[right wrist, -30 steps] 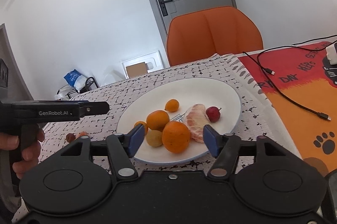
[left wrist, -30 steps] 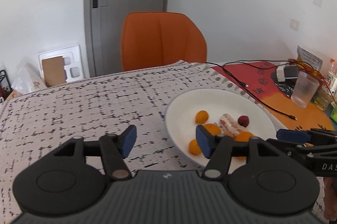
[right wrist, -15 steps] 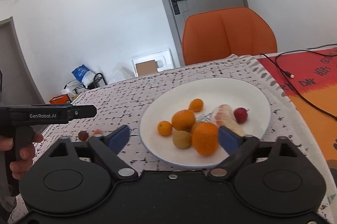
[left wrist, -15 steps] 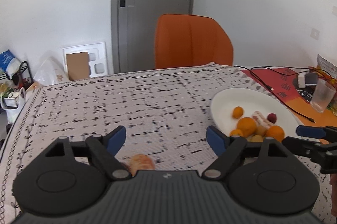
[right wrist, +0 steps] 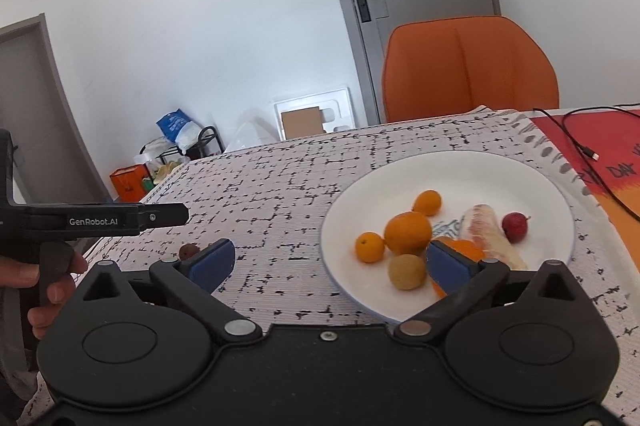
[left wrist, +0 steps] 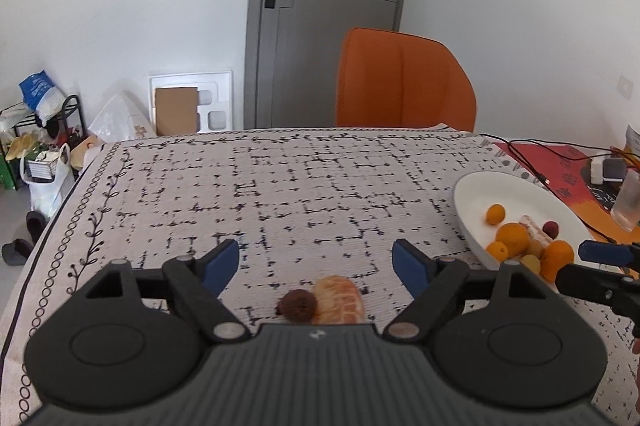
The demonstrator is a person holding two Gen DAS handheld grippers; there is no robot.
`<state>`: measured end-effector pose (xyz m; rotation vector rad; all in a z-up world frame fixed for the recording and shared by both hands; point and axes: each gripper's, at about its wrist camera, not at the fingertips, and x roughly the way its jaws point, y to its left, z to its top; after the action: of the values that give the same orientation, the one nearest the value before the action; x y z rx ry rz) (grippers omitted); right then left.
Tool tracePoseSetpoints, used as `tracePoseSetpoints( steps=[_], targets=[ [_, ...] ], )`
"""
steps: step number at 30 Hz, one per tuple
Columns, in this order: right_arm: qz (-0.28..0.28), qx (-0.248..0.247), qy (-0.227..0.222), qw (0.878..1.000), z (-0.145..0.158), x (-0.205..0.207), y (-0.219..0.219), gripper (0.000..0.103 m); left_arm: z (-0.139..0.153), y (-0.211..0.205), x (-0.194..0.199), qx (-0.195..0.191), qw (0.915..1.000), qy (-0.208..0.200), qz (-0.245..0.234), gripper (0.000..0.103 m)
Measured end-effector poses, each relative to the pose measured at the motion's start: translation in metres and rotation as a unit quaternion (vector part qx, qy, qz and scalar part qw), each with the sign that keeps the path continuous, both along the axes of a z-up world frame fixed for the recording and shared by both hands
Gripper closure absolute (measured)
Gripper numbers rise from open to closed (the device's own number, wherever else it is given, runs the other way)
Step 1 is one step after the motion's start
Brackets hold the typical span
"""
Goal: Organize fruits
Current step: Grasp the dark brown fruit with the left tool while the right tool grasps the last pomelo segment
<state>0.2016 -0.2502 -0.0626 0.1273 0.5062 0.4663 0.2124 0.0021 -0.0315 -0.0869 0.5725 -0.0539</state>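
Observation:
A white plate [right wrist: 500, 166] holds several fruits: oranges [right wrist: 407, 232], a small yellow-brown fruit [right wrist: 407, 271], a peeled citrus piece [right wrist: 490, 236] and a red fruit [right wrist: 515, 226]. It also shows in the left wrist view [left wrist: 480, 190]. On the cloth lie a peeled orange [left wrist: 340, 300] and a dark brown fruit [left wrist: 298, 306], touching each other. My left gripper [left wrist: 316, 264] is open and empty just above and behind them. My right gripper [right wrist: 326, 262] is open and empty at the plate's near left rim.
A patterned tablecloth [left wrist: 280, 194] covers the table. An orange chair [left wrist: 404, 82] stands at the far edge. A red mat with black cables [right wrist: 592, 154] and a plastic cup [left wrist: 628, 202] lie to the right of the plate.
My left gripper has swung left, away from the plate, to the two loose fruits on the cloth. My right gripper has shifted left and its jaws have opened wider.

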Motion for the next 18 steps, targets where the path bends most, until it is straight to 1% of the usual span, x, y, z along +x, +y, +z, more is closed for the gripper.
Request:
tracePoseSetpoints(
  steps=[6,8,10,12,17,18],
  targets=[
    [0.015,-0.009,-0.001,1.0,0.001,0.003,0.016,0.0,-0.008,0.01,-0.001,-0.007,0.9999,0.008,-0.001,0.024],
    [0.024,-0.015,-0.005,1.0,0.002,0.002,0.024,0.0,-0.011,0.012,-0.001,-0.008,0.9999,0.009,-0.001,0.026],
    [0.033,-0.02,-0.008,0.999,0.003,0.002,0.033,0.0,-0.013,0.015,-0.001,-0.011,0.9999,0.011,-0.003,0.033],
    [0.043,-0.023,-0.01,0.999,0.004,0.001,0.04,0.003,-0.016,0.017,0.001,-0.016,0.9998,0.014,-0.005,0.038],
    [0.06,-0.032,-0.009,0.998,0.004,0.007,0.056,0.015,-0.023,0.02,0.004,-0.021,0.9995,0.021,-0.008,0.044],
    [0.062,-0.034,-0.007,0.997,0.003,0.008,0.059,0.018,-0.024,0.019,0.005,-0.021,0.9995,0.023,-0.009,0.047]
  ],
)
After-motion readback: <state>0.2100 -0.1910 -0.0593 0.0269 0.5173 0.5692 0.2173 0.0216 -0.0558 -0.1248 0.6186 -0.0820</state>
